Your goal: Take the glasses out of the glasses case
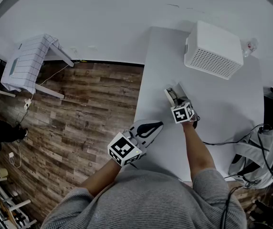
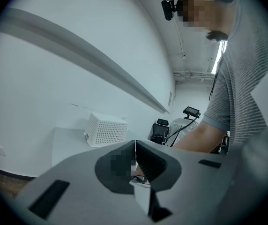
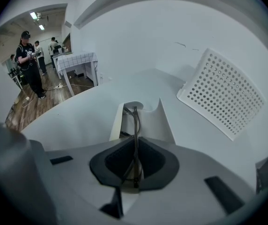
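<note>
**Step in hand: grasping the glasses.** My right tongs (image 3: 135, 146) are pressed almost together, pinching a thin dark temple of the glasses (image 3: 135, 118). The glasses lie in the open white glasses case (image 3: 161, 122). The case sits on the tabletop (image 1: 222, 113) toward its left edge, nearer than the white perforated box (image 1: 213, 49) at the far right. My left tongs (image 2: 135, 149) are pressed together with nothing between them. They are held level at the tabletop's near left edge, apart from the case.

**Next move, in my judgement.** I raise the right tongs up and toward me so that the frame clears the case walls. Nothing holds the case down, so it may lift with the frame. The left tongs may have to pin it.

**View differences.**
- Only the right gripper view shows the temple between the pads and the case interior.
- The head view hides that grasp under the marker cube (image 1: 183, 112), but it shows how far apart the two tongs are.
- The left gripper view shows the box and my forearm (image 2: 204, 137), but not plainly the case.
</note>
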The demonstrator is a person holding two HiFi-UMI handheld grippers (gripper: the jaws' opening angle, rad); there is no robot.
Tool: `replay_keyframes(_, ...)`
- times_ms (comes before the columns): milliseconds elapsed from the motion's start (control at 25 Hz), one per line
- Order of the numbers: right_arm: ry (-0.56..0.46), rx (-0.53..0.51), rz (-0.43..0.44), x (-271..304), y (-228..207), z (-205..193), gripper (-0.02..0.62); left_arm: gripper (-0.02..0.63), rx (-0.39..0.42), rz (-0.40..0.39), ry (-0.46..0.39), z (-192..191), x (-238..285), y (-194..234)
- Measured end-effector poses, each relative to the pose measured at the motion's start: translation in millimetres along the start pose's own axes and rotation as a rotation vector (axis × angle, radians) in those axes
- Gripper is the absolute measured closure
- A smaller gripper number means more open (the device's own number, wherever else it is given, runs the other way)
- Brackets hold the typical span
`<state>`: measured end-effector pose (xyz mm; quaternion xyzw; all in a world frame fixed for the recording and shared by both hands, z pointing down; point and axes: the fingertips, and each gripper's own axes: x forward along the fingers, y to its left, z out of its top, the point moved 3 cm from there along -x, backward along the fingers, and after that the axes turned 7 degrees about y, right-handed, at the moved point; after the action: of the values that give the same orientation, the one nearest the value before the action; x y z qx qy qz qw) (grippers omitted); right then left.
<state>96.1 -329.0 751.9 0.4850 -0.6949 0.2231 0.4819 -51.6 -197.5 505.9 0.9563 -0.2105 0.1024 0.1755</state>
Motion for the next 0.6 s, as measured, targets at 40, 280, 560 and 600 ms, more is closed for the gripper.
replay_keyframes(40, -0.001, 0.003, 0.000, 0, 0, 0, 0.561, 0.592, 0.000, 0.000, 0.000, 0, 0, 0)
replay_keyframes(280, -0.019, 0.017, -0.002, -4, -3, 2, 0.563, 0.592, 0.001, 0.003, 0.002, -1, 1, -2)
replay_keyframes(560, -0.046, 0.033, -0.019, -13, -5, 6, 0.563, 0.592, 0.002, -0.002, 0.000, 0, -1, -3)
replay_keyframes(600, -0.051, 0.034, -0.021, -15, -4, 6, 0.563, 0.592, 0.003, -0.003, -0.001, 1, -2, -3)
